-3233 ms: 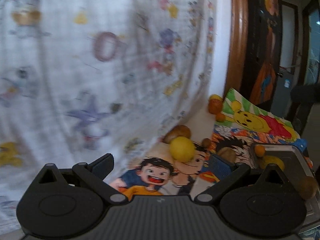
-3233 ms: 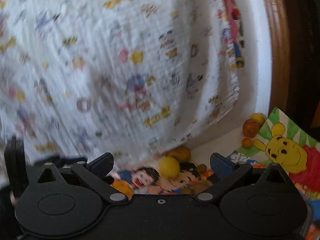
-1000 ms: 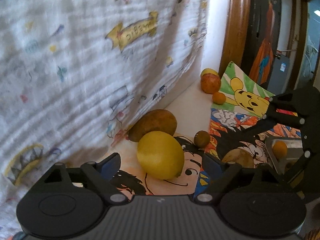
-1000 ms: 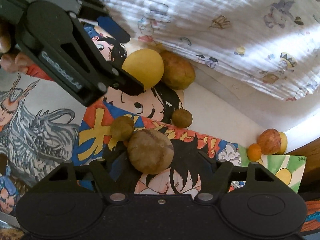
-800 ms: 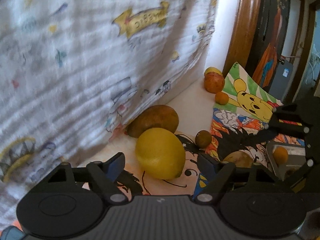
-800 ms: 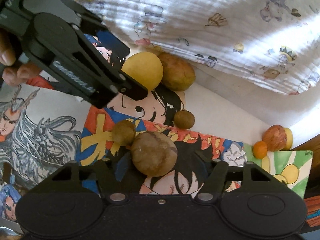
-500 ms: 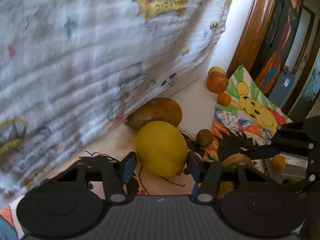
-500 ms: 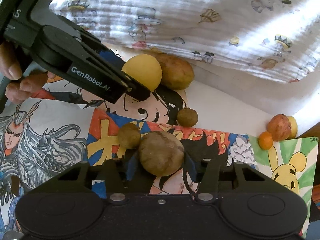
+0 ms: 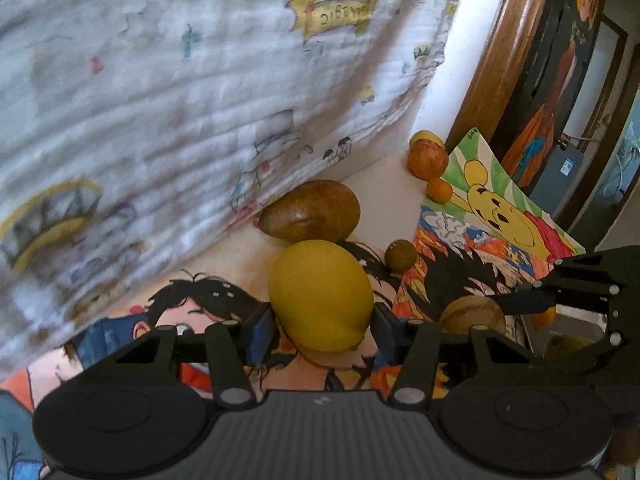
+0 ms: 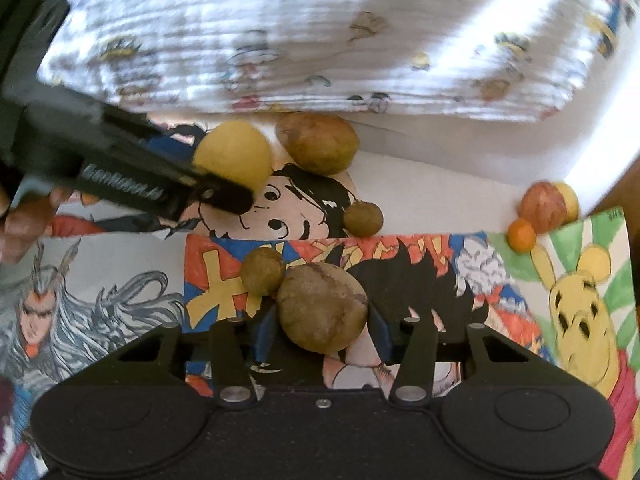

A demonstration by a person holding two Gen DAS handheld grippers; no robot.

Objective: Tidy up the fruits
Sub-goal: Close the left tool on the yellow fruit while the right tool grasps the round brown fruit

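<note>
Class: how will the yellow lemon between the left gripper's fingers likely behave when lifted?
The lemon looks rounded and smooth, so it may slip or rotate between the left gripper pads. It seems firm, probably not crushing. Released on the flat drawings, it would likely roll.

Patterned white cloth (image 9: pixel 168 92), cartoon drawings (image 10: pixel 580 300), wooden frame (image 9: pixel 496 60).

A yellow lemon (image 9: pixel 322 294) sits clamped between the left jaws, a brown oval fruit (image 9: pixel 310 210) just behind it. A round brown fruit (image 10: pixel 322 307) sits between the right jaws, touching a smaller one (image 10: pixel 262 271).
</note>
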